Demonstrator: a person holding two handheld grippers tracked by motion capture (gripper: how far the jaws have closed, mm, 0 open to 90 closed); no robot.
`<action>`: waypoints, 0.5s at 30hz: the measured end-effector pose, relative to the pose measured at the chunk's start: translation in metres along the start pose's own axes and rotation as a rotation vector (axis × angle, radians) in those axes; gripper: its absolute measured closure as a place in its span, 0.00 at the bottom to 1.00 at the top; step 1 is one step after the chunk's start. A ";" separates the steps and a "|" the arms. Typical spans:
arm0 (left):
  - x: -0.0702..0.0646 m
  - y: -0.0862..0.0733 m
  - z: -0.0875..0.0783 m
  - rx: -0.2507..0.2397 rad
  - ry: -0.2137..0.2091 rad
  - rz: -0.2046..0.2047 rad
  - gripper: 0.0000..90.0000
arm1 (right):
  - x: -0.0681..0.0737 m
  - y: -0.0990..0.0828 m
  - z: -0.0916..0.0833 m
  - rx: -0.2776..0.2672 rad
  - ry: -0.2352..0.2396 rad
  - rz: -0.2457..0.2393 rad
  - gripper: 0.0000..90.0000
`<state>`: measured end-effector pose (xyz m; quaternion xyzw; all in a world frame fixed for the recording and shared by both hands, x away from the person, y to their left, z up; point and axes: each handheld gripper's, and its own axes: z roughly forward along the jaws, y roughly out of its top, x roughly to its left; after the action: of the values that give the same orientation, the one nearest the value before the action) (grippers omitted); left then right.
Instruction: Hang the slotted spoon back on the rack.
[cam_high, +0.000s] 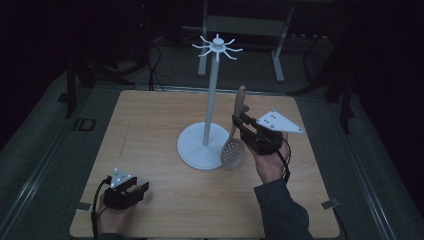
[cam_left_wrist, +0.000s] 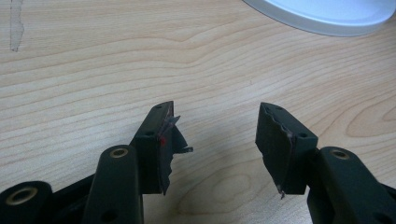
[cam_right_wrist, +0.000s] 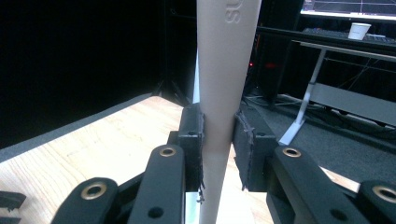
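The right gripper (cam_high: 239, 121) was clamped on the handle of the slotted spoon (cam_high: 233, 146), and the right gripper view showed both pads squeezing the pale handle (cam_right_wrist: 223, 93) from either side, no gap at all. The spoon hung upright just beside the white stand (cam_high: 210, 100), bowl down and low over the stand's round base, handle tip pointing up toward the ring of hooks (cam_high: 217, 47) at the top of the pole. That grip made sense: held around the middle of the handle, the top end stayed free, which is likely the end meant for a hook. Judging by the height, the spoon had a good way to climb before it could reach one. Meanwhile the left gripper (cam_high: 136, 189) sat near the front edge of the wooden table (cam_high: 150, 130), jaws spread wide with nothing between them, parked well apart from the action, probably kept clear so it would not bump the stand.
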<state>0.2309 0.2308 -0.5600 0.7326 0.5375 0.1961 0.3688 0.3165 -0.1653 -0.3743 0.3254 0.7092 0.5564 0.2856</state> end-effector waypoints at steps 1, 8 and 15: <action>0.000 0.000 0.000 0.000 0.000 0.001 0.53 | 0.000 0.002 0.000 -0.004 -0.001 0.001 0.82; 0.000 0.000 0.000 -0.001 0.002 0.000 0.53 | -0.002 0.012 0.002 -0.010 0.000 -0.001 0.82; 0.000 0.000 0.000 -0.001 0.002 0.001 0.53 | -0.003 0.020 0.005 -0.007 -0.005 -0.011 0.82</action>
<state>0.2311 0.2308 -0.5600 0.7324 0.5374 0.1971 0.3686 0.3252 -0.1613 -0.3560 0.3218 0.7085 0.5563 0.2915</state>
